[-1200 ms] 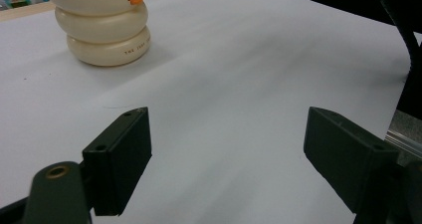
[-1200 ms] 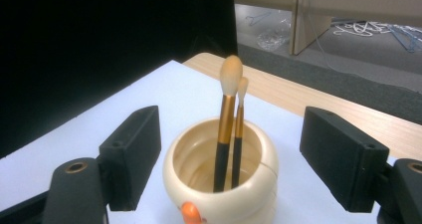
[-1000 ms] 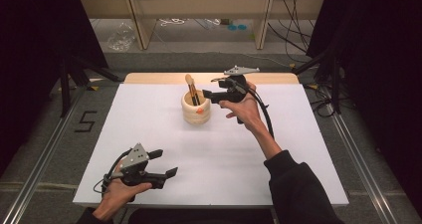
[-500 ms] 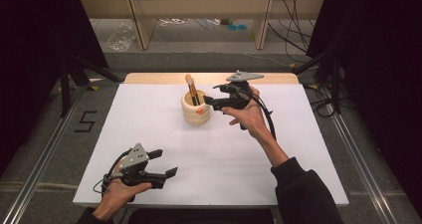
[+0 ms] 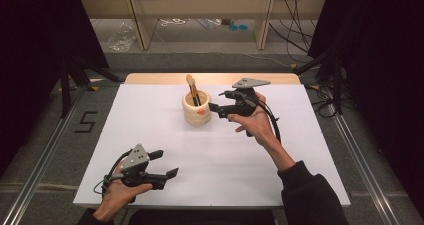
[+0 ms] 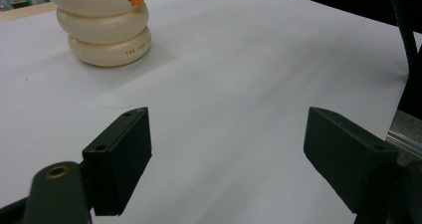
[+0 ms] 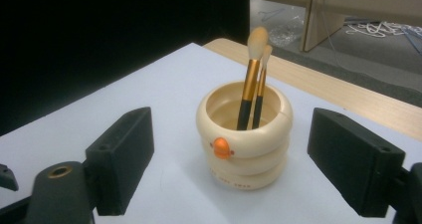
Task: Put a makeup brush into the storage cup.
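Cream-coloured ringed ceramic holder [image 5: 196, 111] stood at the white surface's [image 5: 150, 130] far middle with two gold-handled makeup brushes [image 7: 251, 82] already upright inside, right gripper [image 5: 220, 110] just beside it, jaws having just spread empty, left gripper [image 5: 165, 165] idle, jaws spread, nothing evidently left.

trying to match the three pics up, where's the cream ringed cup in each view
High view: the cream ringed cup stands at the far middle of the white table, just left of the right gripper.
Left gripper view: top left corner, its top cut off.
Right gripper view: centre, two brushes standing in it.
Shared landmark: the cup's orange knob.
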Demonstrator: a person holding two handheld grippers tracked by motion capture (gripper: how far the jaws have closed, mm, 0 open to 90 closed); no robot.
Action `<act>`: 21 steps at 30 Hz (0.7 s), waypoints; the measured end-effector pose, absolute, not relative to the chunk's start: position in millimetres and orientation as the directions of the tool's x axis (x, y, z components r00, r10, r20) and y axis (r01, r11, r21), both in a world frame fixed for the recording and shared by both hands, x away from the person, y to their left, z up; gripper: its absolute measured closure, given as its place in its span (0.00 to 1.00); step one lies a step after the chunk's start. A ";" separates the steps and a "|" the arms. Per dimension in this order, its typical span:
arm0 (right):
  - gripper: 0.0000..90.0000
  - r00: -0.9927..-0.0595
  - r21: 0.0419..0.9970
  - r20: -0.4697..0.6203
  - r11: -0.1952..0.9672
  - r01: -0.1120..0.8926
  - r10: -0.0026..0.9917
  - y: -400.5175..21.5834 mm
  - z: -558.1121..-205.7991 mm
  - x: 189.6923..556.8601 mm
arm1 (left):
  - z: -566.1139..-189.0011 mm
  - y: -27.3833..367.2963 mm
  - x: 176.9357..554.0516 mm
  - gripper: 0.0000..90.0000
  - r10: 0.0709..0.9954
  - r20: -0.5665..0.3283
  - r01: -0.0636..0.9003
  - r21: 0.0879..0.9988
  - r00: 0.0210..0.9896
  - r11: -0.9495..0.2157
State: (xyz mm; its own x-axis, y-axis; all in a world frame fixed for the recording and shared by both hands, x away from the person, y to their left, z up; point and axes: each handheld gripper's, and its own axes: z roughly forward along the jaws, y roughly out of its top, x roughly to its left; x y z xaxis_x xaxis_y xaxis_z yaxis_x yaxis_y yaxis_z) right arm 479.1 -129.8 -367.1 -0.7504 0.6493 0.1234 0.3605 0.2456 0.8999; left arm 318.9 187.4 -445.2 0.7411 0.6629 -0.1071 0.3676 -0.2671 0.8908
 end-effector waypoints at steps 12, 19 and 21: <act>0.20 -0.752 0.894 0.140 0.245 0.376 0.644 -133.7 -370.4 466.4 | -445.3 185.8 317.9 0.21 0.663 -0.134 0.388 0.887 0.736 -0.251; 0.20 -0.751 0.892 0.148 0.241 0.382 0.643 -139.4 -374.3 461.5 | -444.8 186.2 319.1 0.21 0.660 -0.124 0.377 0.890 0.741 -0.257; 0.20 -0.750 0.892 0.134 0.250 0.376 0.647 -141.2 -374.9 460.8 | -444.4 186.1 319.5 0.21 0.659 -0.122 0.375 0.891 0.742 -0.258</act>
State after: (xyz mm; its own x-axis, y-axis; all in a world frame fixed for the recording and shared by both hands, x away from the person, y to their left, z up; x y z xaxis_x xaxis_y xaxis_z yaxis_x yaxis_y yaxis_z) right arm 460.8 -141.2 -374.9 -0.7502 0.6474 0.1342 0.3758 0.2505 0.8922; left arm 319.5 186.1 -444.4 0.7421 0.6591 -0.1219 0.3750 -0.2576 0.8905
